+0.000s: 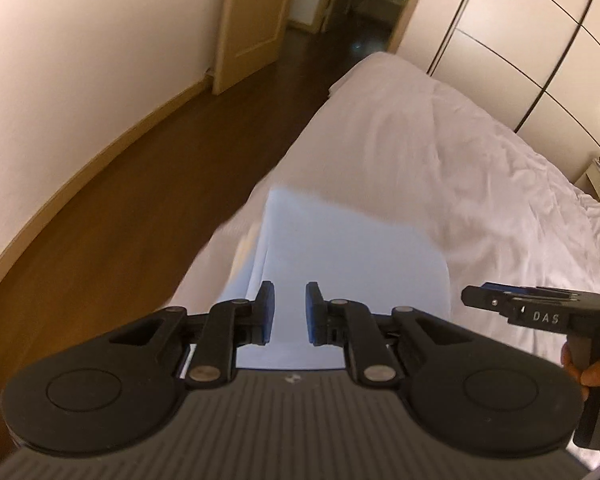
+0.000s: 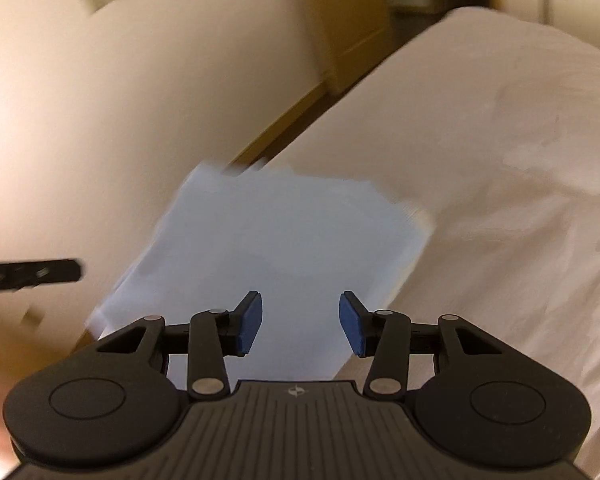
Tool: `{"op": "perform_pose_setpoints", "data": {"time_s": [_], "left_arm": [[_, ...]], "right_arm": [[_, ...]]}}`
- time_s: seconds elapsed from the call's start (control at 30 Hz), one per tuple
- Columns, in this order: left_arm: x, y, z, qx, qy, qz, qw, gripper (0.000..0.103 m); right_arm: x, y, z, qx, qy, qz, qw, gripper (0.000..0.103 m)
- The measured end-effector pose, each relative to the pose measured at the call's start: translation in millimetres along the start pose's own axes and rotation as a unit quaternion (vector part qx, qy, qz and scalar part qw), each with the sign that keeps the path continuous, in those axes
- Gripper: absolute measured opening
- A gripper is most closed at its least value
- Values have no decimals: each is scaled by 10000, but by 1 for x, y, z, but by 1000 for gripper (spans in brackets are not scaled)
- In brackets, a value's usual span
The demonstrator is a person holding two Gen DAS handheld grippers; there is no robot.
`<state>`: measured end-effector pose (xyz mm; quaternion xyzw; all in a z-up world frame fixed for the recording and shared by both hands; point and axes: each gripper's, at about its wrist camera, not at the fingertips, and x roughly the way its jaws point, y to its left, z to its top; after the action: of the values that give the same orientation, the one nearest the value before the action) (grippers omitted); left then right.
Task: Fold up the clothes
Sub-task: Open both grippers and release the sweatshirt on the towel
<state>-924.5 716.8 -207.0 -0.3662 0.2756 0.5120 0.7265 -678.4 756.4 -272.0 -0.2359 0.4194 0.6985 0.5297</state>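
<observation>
A pale blue folded garment (image 1: pixel 340 248) lies flat near the left edge of a bed with a white sheet (image 1: pixel 440 152); it also shows in the right wrist view (image 2: pixel 284 248), blurred by motion. My left gripper (image 1: pixel 290 312) is open and empty, held just above the garment's near part. My right gripper (image 2: pixel 300 324) is open and empty, also above the garment's near edge. The right gripper shows from the side in the left wrist view (image 1: pixel 480 298). The left gripper's tip shows at the left of the right wrist view (image 2: pixel 60 272).
Dark wooden floor (image 1: pixel 148 208) runs along the bed's left side, bounded by a cream wall (image 1: pixel 80 60) with a skirting board. An open door (image 1: pixel 252 20) stands at the far end. Wardrobe doors (image 1: pixel 540 40) line the bed's right side.
</observation>
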Motion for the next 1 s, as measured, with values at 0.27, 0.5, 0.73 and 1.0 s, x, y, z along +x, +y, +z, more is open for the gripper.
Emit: {"op": "perform_pose_setpoints", "data": {"time_s": [0.27,0.5,0.73,1.0], "left_arm": [[129,33,33,-1020,392,61,9940,11],[93,46,30,-1321,273,-210,9906,7],[1,30,-31,-758,225,-76,9968,8],[5,33,-96,-1186,844,989,9844,11]], "right_arm": [[68,-63,52,989,-41,-107,9950,40],[85,-67,52,1151,238,-53,9931,40],[30,-40,20,798,-16,133,9967,40],[29,6,-53,-380,754,-22,9964,46]]}}
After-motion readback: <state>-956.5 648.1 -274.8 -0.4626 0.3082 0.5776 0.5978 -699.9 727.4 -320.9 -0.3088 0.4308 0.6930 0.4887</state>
